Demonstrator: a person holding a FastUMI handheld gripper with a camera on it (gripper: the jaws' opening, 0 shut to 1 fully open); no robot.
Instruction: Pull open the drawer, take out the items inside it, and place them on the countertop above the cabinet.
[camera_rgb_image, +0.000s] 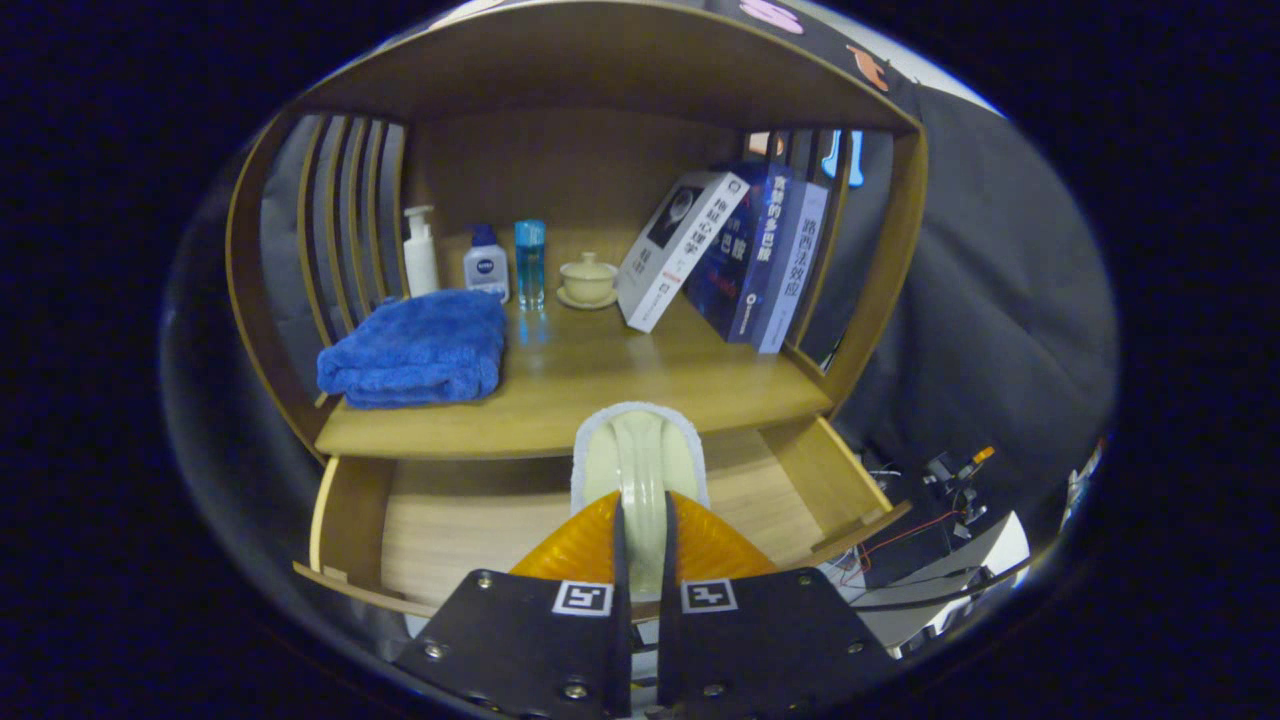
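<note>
Sponge (640, 455): pale cream body, white fuzzy rim, pinched upright between the orange fingers (575, 545) of the gripper (641, 540), both pads pressing it. Below and ahead, the drawer (440, 520) stands pulled open, its light wood floor bare where visible. Just beyond the fingers, the countertop (620, 385). Ahead-left on it: folded blue towel (415, 350), white pump bottle (420, 250), NIVEA bottle (486, 265), blue bottle (530, 262). Straight ahead: lidded cup (588, 280). Ahead-right: leaning books (740, 255), spines in Chinese.

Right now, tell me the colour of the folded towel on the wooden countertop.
Blue, seen in the gripper view: folded plush towel left of the gripper.
</note>
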